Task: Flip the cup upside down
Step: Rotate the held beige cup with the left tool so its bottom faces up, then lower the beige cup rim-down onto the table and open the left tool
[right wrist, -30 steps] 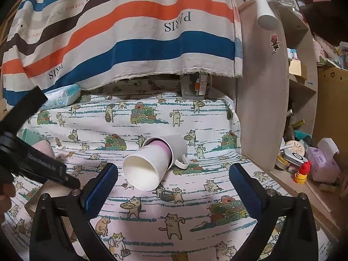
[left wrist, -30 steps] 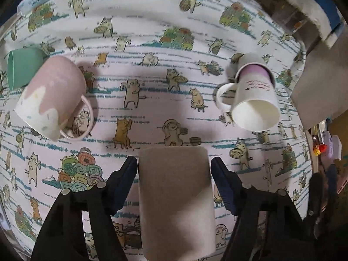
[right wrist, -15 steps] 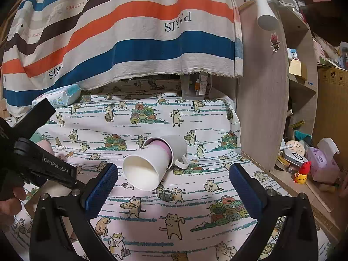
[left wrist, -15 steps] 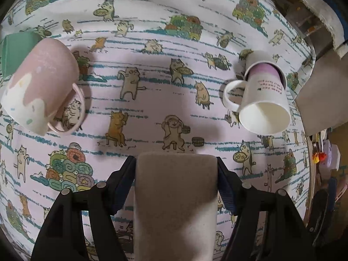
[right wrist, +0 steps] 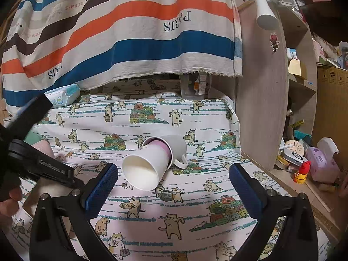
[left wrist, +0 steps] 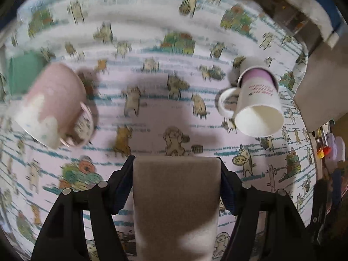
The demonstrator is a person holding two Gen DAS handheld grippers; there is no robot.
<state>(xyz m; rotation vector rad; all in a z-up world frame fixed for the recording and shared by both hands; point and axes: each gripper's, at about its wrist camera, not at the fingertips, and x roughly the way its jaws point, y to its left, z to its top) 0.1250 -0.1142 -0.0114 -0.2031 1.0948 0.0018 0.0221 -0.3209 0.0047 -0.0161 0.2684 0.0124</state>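
My left gripper [left wrist: 176, 174] is shut on a grey-brown cup [left wrist: 176, 206], its flat end facing the camera, held above the cat-print cloth [left wrist: 152, 113]. A pink and white mug [left wrist: 52, 104] lies to its left, a green cup [left wrist: 19, 74] behind that. At the right a white paper cup with a purple band [left wrist: 256, 104] lies on its side, nested in a grey mug [left wrist: 228, 102]. My right gripper [right wrist: 173, 184] is open and empty, just in front of that paper cup [right wrist: 145, 165] and the grey mug [right wrist: 177, 145].
A striped cloth [right wrist: 121, 32] hangs at the back over a wipes pack [right wrist: 63, 95]. A wooden shelf unit [right wrist: 263, 100] with small items [right wrist: 302, 158] stands on the right. The left gripper body [right wrist: 37, 163] shows at the left of the right wrist view.
The left gripper has closed fully on the grey-brown cup and lifted with it, blurring the view. The right gripper has not moved.
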